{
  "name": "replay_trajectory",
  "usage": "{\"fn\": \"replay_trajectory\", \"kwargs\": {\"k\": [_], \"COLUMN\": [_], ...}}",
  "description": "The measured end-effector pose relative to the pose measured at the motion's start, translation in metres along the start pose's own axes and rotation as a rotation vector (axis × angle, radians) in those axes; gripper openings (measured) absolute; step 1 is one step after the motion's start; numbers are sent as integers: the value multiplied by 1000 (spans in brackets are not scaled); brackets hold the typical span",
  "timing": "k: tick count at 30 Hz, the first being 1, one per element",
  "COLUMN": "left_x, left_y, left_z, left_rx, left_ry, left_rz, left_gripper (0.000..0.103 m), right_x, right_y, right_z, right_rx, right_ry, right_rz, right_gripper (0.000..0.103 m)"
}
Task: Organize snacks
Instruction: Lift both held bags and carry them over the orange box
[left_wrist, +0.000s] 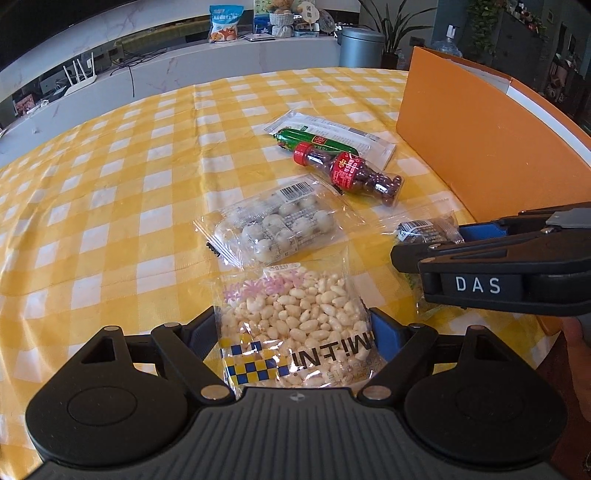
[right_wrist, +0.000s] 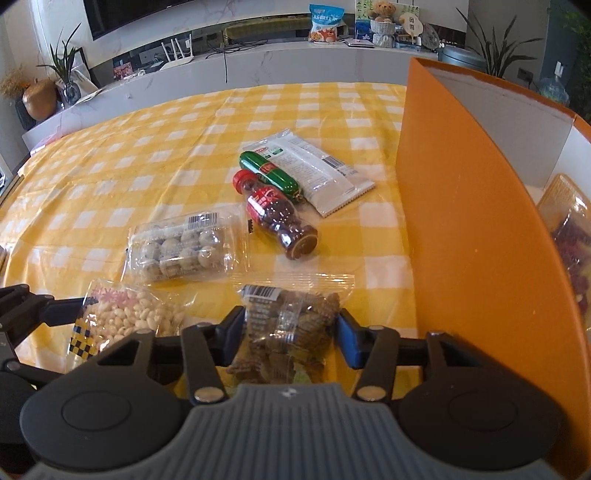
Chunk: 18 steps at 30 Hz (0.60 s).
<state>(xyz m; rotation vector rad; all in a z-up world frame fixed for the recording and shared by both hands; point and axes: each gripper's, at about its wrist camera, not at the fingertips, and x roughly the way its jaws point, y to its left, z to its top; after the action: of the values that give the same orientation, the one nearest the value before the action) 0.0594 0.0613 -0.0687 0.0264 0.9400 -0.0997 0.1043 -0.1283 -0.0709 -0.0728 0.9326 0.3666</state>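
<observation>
**Desk:** What does the table show?

**Photographer:** 2 handheld grippers work a yellow checked tablecloth (left_wrist: 110, 192) beside an orange box (right_wrist: 480, 229). The left gripper (left_wrist: 295, 332) straddles a bag of puffed rice (left_wrist: 295, 325), its fingers spread wide at the bag's edges; whether they press is unclear, so I call it open. The right gripper (right_wrist: 290, 332) has its fingers at either side of a clear pack of brown snacks (right_wrist: 291, 332), apparently pinching it.

**Desk:** How far along is the sorting?

**Photographer:** Early, I judge. At least 1 packet (right_wrist: 569, 236) already lies inside the box. Outside remain a pack of white balls (left_wrist: 273, 225), a small candy bottle (left_wrist: 351, 171), a green sausage (left_wrist: 317, 140) and a white packet (left_wrist: 332, 129) underneath, plus the 2 bags at the grippers. That leaves 6 items.
</observation>
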Motion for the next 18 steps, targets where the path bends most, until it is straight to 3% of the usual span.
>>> {"fn": "replay_trajectory", "kwargs": {"k": [5,18], "left_x": [-5,-50], "left_y": [2,-6], "left_z": [-1,16], "left_rx": [-16,-38], "left_ry": [-19,-140], "left_rz": [-4,-14], "left_gripper": [95,95], "right_x": [-5,-58], "right_y": [1,-2], "right_z": [2,18], "right_rx": [-6,-34], "right_ry": [-6,-148], "right_rz": [16,49], "right_gripper": [43,42]}}
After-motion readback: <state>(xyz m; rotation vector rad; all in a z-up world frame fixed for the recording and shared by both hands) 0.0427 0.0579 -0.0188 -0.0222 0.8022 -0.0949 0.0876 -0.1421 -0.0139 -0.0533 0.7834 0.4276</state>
